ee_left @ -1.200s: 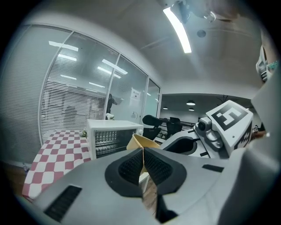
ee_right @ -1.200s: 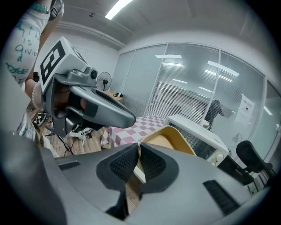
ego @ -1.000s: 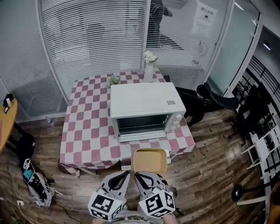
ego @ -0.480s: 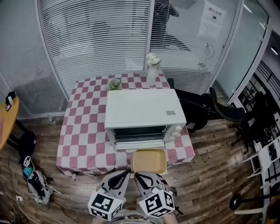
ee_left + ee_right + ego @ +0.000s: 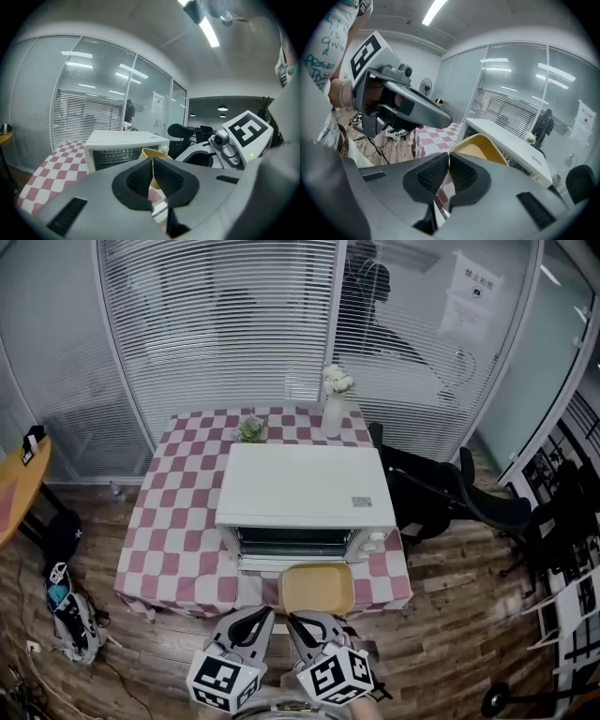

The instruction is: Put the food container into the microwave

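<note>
The yellow food container (image 5: 317, 588) hangs level over the front edge of the checkered table (image 5: 178, 540), just before the white microwave (image 5: 302, 493). The microwave's dark front window faces me. My left gripper (image 5: 271, 615) and right gripper (image 5: 293, 616) both hold the container's near rim, side by side. In the left gripper view the jaws (image 5: 152, 168) are shut on the thin yellow rim (image 5: 157, 153), with the microwave (image 5: 123, 139) beyond. In the right gripper view the jaws (image 5: 448, 165) pinch the same container (image 5: 482, 146); the left gripper (image 5: 401, 107) shows at the left.
A white vase of flowers (image 5: 334, 407) and a small plant (image 5: 250, 429) stand on the table behind the microwave. A black office chair (image 5: 441, 498) sits to the right, a bag (image 5: 67, 610) lies on the floor at the left, and glass walls with blinds stand behind.
Both grippers and the container have come forward toward the table. The container, formerly short of the table edge, now sits over it, close to the microwave's front.
</note>
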`<state>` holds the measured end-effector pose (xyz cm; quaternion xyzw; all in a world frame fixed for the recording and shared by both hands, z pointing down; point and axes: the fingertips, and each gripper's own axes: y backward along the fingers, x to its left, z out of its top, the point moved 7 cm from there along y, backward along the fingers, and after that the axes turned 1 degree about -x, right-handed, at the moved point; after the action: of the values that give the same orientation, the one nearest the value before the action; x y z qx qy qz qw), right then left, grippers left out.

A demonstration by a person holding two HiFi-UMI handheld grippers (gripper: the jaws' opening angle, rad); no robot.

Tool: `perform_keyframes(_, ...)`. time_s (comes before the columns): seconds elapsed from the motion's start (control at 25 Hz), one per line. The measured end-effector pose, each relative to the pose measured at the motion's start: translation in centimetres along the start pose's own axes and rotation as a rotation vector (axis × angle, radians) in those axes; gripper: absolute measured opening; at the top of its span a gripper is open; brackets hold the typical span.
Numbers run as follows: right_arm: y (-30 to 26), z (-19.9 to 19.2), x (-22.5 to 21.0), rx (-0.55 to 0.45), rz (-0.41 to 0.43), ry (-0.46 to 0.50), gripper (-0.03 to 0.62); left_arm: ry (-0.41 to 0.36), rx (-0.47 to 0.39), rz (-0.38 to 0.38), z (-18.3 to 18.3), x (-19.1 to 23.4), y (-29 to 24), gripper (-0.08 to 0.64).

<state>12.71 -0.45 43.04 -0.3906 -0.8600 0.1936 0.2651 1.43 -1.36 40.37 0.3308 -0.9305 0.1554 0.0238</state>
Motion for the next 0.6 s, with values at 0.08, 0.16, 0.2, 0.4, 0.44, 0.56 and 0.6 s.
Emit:
perform_keyframes(0.08,-0.1,-0.7,-0.6,-0.006,0.015,0.018,0.009,0.012,-0.001,0.02,-0.3,-0.4,-0.4,0.017)
perform_keyframes(0.16,-0.4,-1.6,-1.0,-0.012,0.028,0.038,0.009,0.028,0.004,0.036,-0.7,-0.8,-0.8,0.017)
perform_keyframes(0.2,-0.7,-2.1,-1.1,-0.014,0.034,0.047,0.009,0.038,0.009,0.042,-0.9,-0.9,-0.9,0.017)
perform_keyframes(0.4,-2.2,-1.5,-1.7,0.006,0.074,0.064,0.009,0.056,0.024,0.063,-0.9,0.1,-1.5,0.017)
perform_keyframes(0.44,-2.8,-1.5,-1.7,0.01,0.082,0.069,0.009,0.055,0.024,0.065,-0.8,0.6,-1.8,0.017)
perform_keyframes(0.56,-4.5,-1.7,-1.9,0.014,0.106,0.086,0.009,0.051,0.018,0.07,0.0,2.3,-2.5,0.017)
perform_keyframes(0.6,-4.9,-1.3,-2.1,0.02,0.112,0.086,0.009,0.048,0.015,0.07,0.3,2.9,-2.8,0.017)
